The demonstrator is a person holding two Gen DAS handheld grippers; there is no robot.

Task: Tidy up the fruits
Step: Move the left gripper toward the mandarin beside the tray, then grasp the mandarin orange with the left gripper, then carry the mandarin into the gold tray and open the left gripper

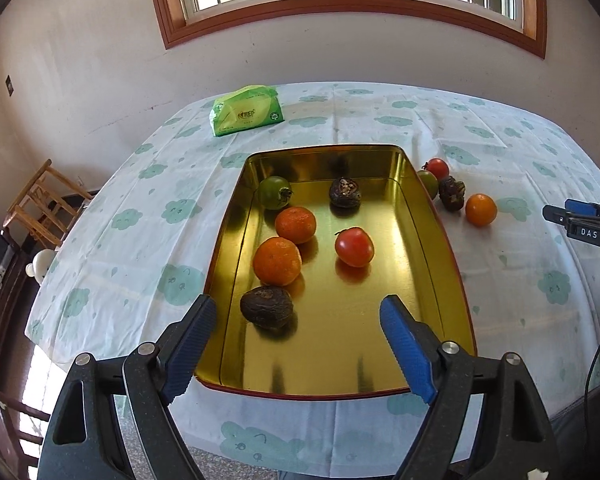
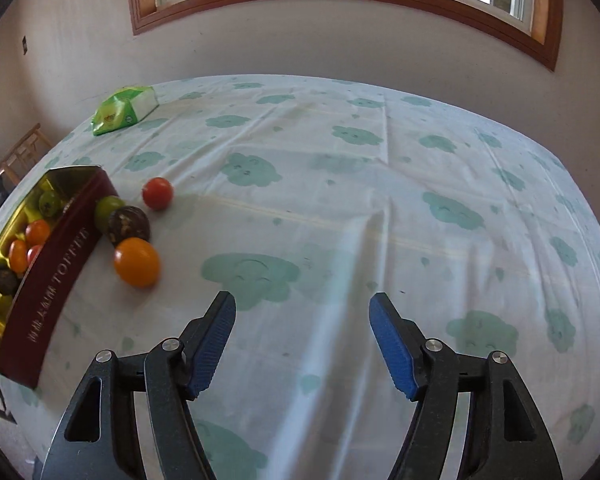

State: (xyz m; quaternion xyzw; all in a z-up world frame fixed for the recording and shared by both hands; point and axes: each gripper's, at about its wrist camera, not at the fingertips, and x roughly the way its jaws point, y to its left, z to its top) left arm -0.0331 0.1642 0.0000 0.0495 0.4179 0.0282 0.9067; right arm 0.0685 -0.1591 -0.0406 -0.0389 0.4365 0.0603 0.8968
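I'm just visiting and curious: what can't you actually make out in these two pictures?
- Left wrist view: green tomato outside the tin, half hidden by its wall.
- Left wrist view: right tongs, cut off by the right edge.
- Right wrist view: tin's inside, mostly cut off by the left edge.

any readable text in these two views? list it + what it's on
"TOFFEE": white letters on the dark red side wall of the gold-lined rectangular tin, with a line of white Chinese characters beside it, too blurred to read.
"DAS": white on the black right gripper.
Green plastic tissue pack: logo and print too small to read.
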